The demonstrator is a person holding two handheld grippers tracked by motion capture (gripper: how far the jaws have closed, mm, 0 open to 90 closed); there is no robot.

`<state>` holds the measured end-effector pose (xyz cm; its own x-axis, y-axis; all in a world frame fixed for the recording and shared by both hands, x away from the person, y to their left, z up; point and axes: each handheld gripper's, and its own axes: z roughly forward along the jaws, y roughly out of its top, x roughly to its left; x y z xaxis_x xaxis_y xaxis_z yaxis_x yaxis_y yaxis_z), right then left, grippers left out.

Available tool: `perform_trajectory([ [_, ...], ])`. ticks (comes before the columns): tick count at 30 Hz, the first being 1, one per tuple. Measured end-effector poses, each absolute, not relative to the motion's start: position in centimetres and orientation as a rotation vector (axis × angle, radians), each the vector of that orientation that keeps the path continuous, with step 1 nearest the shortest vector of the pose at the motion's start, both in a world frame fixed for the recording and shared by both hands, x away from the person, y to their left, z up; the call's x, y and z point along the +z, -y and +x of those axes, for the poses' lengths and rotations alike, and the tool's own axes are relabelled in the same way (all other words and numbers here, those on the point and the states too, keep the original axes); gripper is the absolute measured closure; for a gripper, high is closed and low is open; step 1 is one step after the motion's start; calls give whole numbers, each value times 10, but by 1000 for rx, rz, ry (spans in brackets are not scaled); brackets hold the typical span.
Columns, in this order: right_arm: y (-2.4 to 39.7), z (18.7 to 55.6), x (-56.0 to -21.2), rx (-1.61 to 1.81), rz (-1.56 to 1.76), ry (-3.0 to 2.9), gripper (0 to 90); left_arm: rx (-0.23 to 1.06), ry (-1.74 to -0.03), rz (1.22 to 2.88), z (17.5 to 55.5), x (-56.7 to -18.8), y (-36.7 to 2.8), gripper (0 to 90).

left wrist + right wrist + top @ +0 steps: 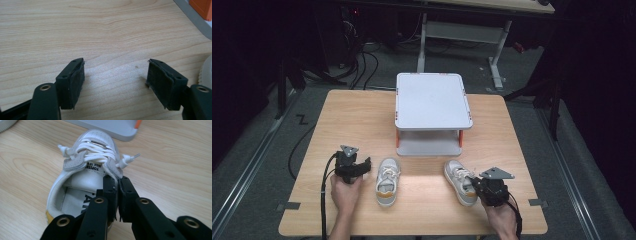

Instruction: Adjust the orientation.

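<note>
- On the pale wooden table (342, 120), a grey two-tier shelf rack with orange corner posts (432, 101) is standing toward the far edge; both its top tray and lower tray are lying bare as far as the high view shows.
- Near the front edge, two white lace-up sneakers with yellow-orange heel patches are sitting well apart: the left sneaker (387, 181) beside the left gripper (363, 166), the right sneaker (460, 181) under the right gripper (118, 185).
- Seen through the right gripper view, the right gripper's black jaws are pressing together on the side wall of the right sneaker's collar, just beside the tongue.
- That view is also revealing printed lettering on the tongue, perforated grey suede eyelet panels, white laces with plastic tips, and a smooth white insole, detail the high view is leaving too small to read.
- Through the left gripper view, the left gripper's jaws are standing spread wide over bare wood grain, holding nothing; their pads are looking rough and frayed, and a ribbed white sole edge is showing at the right margin.
</note>
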<state>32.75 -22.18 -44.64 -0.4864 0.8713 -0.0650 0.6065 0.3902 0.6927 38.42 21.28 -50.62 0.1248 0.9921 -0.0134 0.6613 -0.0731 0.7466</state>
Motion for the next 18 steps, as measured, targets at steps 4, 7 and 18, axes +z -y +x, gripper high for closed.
perform_trajectory([
  [4,202,331,-444,829,1247,-2229,854,699,-1597,1802,384,-506,-213,305],
  [7,189,334,-444,811,1244,-2222,853,698,-1596,1801,384,-506,-213,304],
  [18,156,335,-449,741,1233,-2228,813,698,-1594,1802,384,-506,-213,304],
])
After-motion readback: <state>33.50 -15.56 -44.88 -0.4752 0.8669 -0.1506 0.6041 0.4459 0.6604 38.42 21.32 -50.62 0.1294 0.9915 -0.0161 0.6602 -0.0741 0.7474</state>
